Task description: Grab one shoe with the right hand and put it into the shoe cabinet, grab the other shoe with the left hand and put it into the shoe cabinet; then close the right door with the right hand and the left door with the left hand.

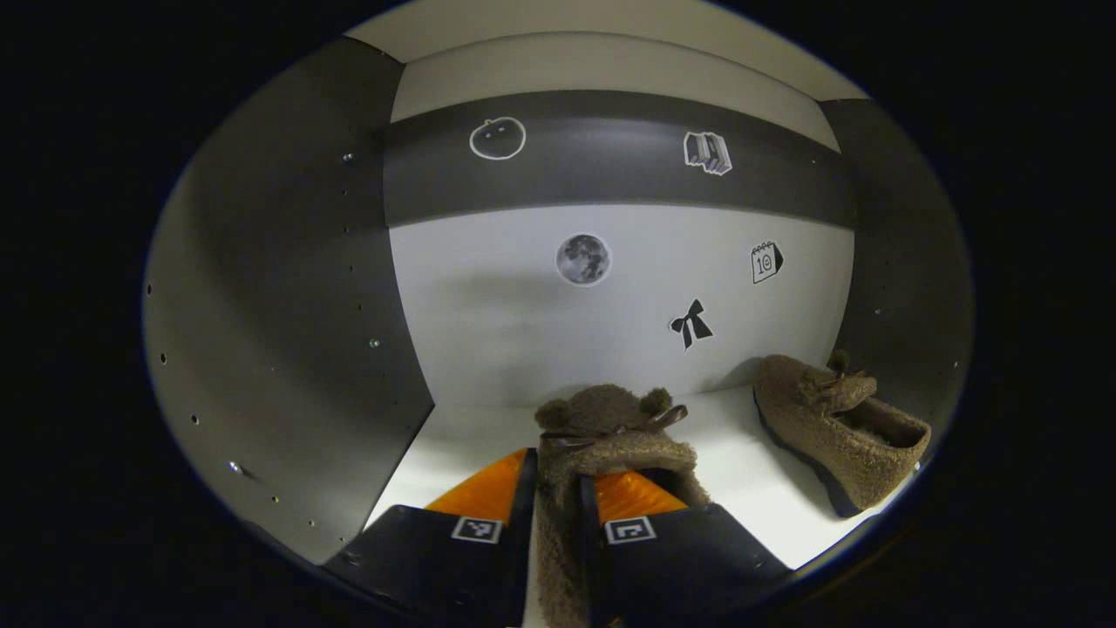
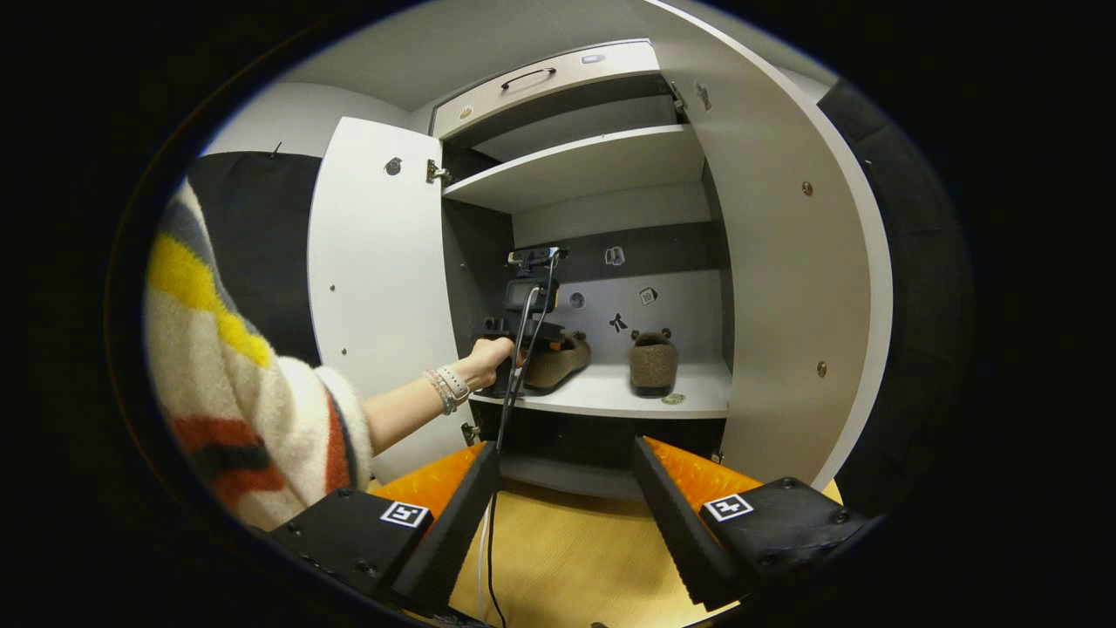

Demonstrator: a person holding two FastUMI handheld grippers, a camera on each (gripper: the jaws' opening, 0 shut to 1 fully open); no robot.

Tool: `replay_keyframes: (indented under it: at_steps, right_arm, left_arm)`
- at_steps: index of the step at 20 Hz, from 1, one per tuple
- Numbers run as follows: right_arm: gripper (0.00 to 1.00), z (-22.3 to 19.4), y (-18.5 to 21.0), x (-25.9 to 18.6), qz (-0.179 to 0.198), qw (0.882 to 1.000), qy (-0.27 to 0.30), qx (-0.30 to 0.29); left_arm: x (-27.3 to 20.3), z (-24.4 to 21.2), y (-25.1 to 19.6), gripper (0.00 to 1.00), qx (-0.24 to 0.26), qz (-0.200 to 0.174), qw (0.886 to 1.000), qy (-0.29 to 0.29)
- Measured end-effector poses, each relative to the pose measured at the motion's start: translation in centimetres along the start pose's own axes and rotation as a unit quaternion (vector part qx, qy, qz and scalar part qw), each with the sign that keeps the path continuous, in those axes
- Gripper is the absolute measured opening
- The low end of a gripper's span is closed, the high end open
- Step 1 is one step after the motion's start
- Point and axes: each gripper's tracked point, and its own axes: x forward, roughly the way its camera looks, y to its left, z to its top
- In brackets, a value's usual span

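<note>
Left gripper view: left gripper (image 1: 558,515) inside cabinet (image 1: 288,331), fingers clamped on heel wall of left shoe (image 1: 602,427) — shoe on shelf (image 1: 741,480), toe toward back wall. Right shoe (image 1: 837,427) far right on same shelf, apart.

Right gripper view: right gripper (image 2: 567,488) open, holding nothing, near, outside cabinet. Both doors open — left door (image 2: 375,288), right door (image 2: 785,262). Hand (image 2: 488,359) reaches in with left gripper at left shoe; both shoes on shelf.

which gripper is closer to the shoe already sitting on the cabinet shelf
Left. The left gripper, holding the other shoe, is beside that shoe on the shelf; the right gripper is outside.
</note>
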Motion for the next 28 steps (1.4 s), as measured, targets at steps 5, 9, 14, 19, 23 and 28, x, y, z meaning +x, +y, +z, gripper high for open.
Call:
replay_keyframes:
  at_steps: [5, 9, 14, 19, 23, 28]
  right_arm:
    - [0.98, 0.1, 0.2, 0.1, -0.001, 1.000, -0.001, 0.005]
    - [0.98, 0.7, 1.1, 0.1, 0.001, 1.000, -0.010, -0.003]
    - [0.98, 1.8, 3.0, -0.7, 0.002, 1.000, -0.025, -0.019]
    - [0.99, 3.9, 2.9, -3.0, -0.025, 0.996, -0.058, -0.065]
    - [0.98, 6.3, 0.7, -6.5, -0.066, 0.991, -0.086, -0.079]
    - [0.98, 8.1, -7.3, -11.5, -0.160, 0.980, -0.094, -0.077]
  left_arm:
    - [-1.2, 1.2, 1.0, 0.84, 0.019, 0.006, 1.000, -0.020]
    - [-4.6, 1.6, 0.9, 0.96, 0.032, -0.012, 0.998, -0.052]
    - [-11.1, 3.5, 0.8, 0.96, 0.011, -0.042, 0.994, -0.104]
    - [-23.0, 3.3, -0.5, 1.00, -0.010, -0.107, 0.980, -0.165]
    - [-33.3, 0.7, -1.6, 1.00, -0.003, -0.156, 0.967, -0.200]
    - [-42.4, -1.2, -1.1, 0.96, -0.034, -0.198, 0.950, -0.239]
